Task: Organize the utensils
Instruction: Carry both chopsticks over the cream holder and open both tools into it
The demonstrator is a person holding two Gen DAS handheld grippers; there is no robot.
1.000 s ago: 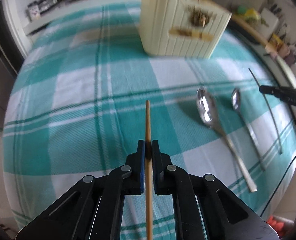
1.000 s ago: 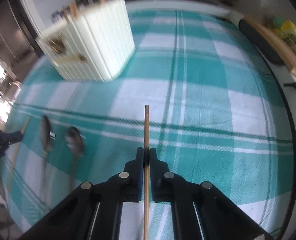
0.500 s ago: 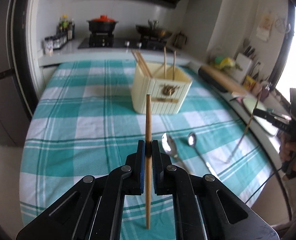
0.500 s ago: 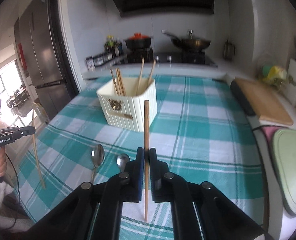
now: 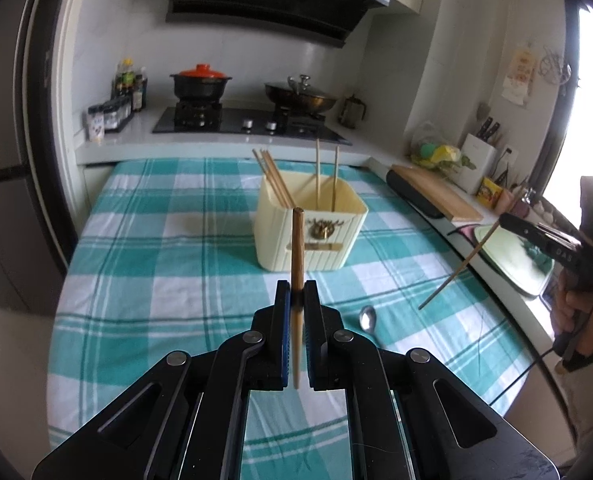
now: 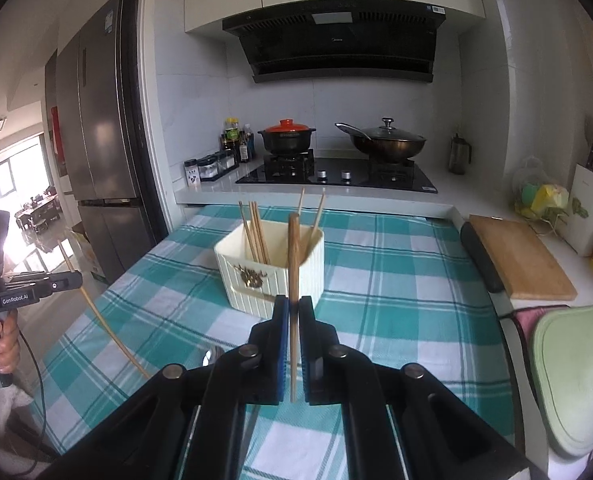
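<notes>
In the left wrist view my left gripper (image 5: pixel 296 292) is shut on a wooden chopstick (image 5: pixel 297 240), held upright above the checked tablecloth (image 5: pixel 156 264). My right gripper (image 6: pixel 293 304) is likewise shut on a second chopstick (image 6: pixel 293 256). Beyond both stands a cream utensil holder (image 5: pixel 320 248) (image 6: pixel 236 280) with several chopsticks standing in it. A metal spoon (image 5: pixel 367 317) lies on the cloth right of my left gripper; another spoon is mostly hidden behind the fingers. Each view shows the other gripper off to the side, its chopstick (image 5: pixel 468 256) (image 6: pixel 100 316) slanting down.
A stove (image 6: pixel 336 176) with a red-lidded pot (image 5: pixel 200 80) and a wok (image 6: pixel 384 140) sits behind the table. A wooden cutting board (image 6: pixel 516 256) and a pale green board (image 6: pixel 576 376) lie on the right counter. A fridge (image 6: pixel 96 140) stands at the left.
Both grippers have risen and tilted upward, lifting their chopsticks off the cloth. The views swung from the tabletop to the holder and kitchen wall.
</notes>
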